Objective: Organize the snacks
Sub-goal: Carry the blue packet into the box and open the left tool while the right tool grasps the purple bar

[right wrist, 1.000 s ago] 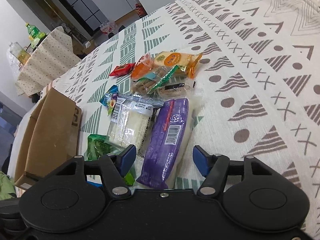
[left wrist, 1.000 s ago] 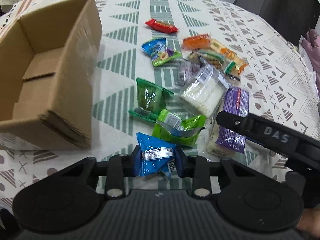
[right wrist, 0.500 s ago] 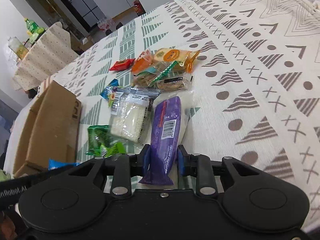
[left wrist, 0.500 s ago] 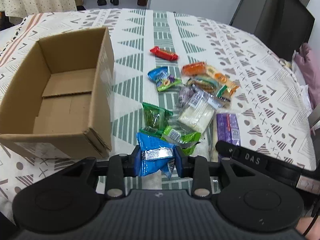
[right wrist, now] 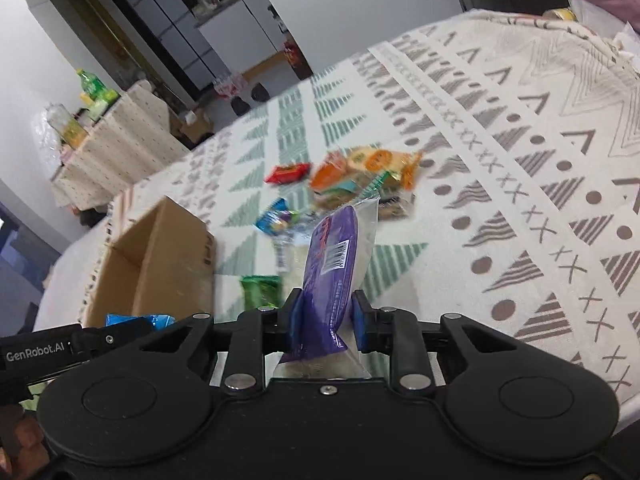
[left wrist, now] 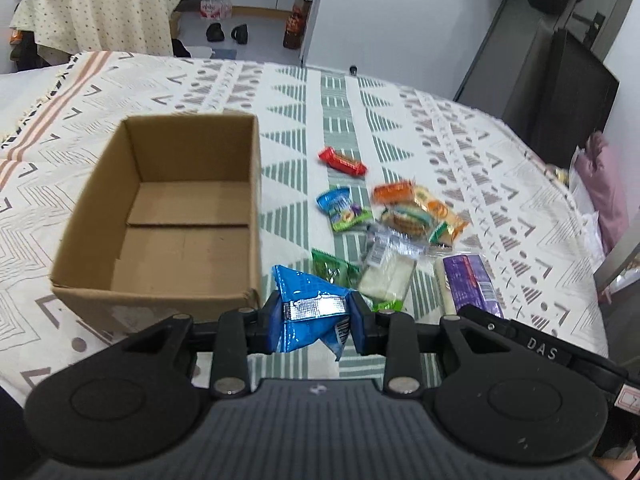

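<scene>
1. A cream cloth with grey and green triangle, cross and dot patterns (left wrist: 420, 120) covers the work surface, with pink-brown stripes along its far left edge.
2. A side table draped in a pale dotted cloth (left wrist: 100, 16) stands beyond it; green and yellow bottles (right wrist: 94, 90) sit on top.
3. A pair of dark shoes (left wrist: 226, 33) lies on the grey floor, near a pack of bottles with pink labels (left wrist: 215, 8).
4. A large black flat panel (left wrist: 568, 92) leans by the right wall.
5. A pink bundle of fabric (left wrist: 604, 188) rests at the right edge.
</scene>
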Tool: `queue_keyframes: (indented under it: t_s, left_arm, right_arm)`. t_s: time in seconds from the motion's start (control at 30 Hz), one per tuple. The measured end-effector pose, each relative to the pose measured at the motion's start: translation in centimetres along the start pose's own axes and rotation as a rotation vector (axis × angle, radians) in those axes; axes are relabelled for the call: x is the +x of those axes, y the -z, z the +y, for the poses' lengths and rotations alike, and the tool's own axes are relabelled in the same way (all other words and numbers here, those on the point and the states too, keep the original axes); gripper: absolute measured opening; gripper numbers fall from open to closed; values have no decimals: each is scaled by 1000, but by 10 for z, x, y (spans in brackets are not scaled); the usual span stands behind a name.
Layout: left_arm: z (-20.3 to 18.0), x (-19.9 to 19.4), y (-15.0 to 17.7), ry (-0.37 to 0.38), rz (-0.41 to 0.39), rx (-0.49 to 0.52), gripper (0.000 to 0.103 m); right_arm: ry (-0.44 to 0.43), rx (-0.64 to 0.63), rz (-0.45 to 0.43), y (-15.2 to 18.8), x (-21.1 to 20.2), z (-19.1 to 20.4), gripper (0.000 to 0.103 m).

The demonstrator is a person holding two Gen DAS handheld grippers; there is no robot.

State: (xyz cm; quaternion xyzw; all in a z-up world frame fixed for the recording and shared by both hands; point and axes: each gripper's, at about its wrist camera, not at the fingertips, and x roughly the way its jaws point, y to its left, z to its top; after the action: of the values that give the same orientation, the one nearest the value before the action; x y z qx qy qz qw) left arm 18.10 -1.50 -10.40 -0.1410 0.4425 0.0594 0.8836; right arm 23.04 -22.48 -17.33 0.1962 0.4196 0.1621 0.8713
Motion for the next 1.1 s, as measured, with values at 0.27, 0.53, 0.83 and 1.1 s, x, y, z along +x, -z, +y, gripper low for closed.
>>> queue_keyframes:
  t_s: [0.27, 0.53, 0.83, 1.1]
  left_arm:
    - [28, -24, -16, 7, -67, -42, 33]
    - [66, -31, -31, -8, -99, -102, 33]
    - [114, -22, -41, -39, -99, -177, 33]
    - [141, -7, -44, -47, -70, -221, 34]
  right_arm:
    - [-32, -7, -26, -5, -8, 29, 25]
    - [-77, -51, -37, -8, -1, 72, 25]
    - [-117, -89, -47, -14, 14, 119, 25]
    - [-142, -126, -33, -18, 36, 158, 25]
